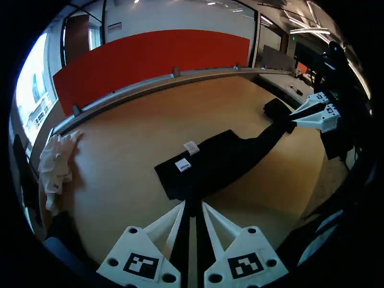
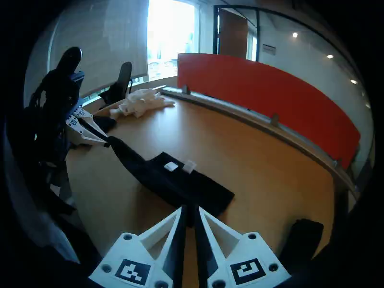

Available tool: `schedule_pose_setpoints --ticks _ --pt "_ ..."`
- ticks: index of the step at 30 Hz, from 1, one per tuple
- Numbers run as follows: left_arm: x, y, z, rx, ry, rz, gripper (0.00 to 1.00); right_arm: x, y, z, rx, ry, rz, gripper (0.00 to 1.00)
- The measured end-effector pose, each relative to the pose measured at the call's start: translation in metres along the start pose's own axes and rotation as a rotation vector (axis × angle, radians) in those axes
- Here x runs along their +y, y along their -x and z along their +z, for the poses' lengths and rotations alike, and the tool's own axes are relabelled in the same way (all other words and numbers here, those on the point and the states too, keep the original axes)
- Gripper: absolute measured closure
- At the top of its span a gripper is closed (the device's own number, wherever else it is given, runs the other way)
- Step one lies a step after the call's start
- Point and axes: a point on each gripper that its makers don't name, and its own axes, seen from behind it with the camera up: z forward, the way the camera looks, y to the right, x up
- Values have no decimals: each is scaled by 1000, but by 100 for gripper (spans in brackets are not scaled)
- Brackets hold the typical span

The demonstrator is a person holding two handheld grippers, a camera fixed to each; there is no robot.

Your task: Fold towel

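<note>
Plainly, the black towel lies stretched across the wooden bench, its middle flat and both ends drawn up. The left hand-held gripper has its fingers nearly together on the near end, though dark cloth in the dark gap blurs the pinch itself. The right hand-held gripper is likewise closed on the opposite end. A white cloth heap sits near the bench's edge. A dark object beside the bench is too dim to identify.
</note>
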Motion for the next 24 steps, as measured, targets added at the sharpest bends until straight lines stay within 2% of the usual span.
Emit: schedule_pose_setpoints --ticks 12,24 --pt "2 8 2 -14 5 -20 92 -4 7 3 -24 -12 -12 89" --pt "-5 7 27 -29 6 -37 92 2 20 31 -65 -27 -32 90"
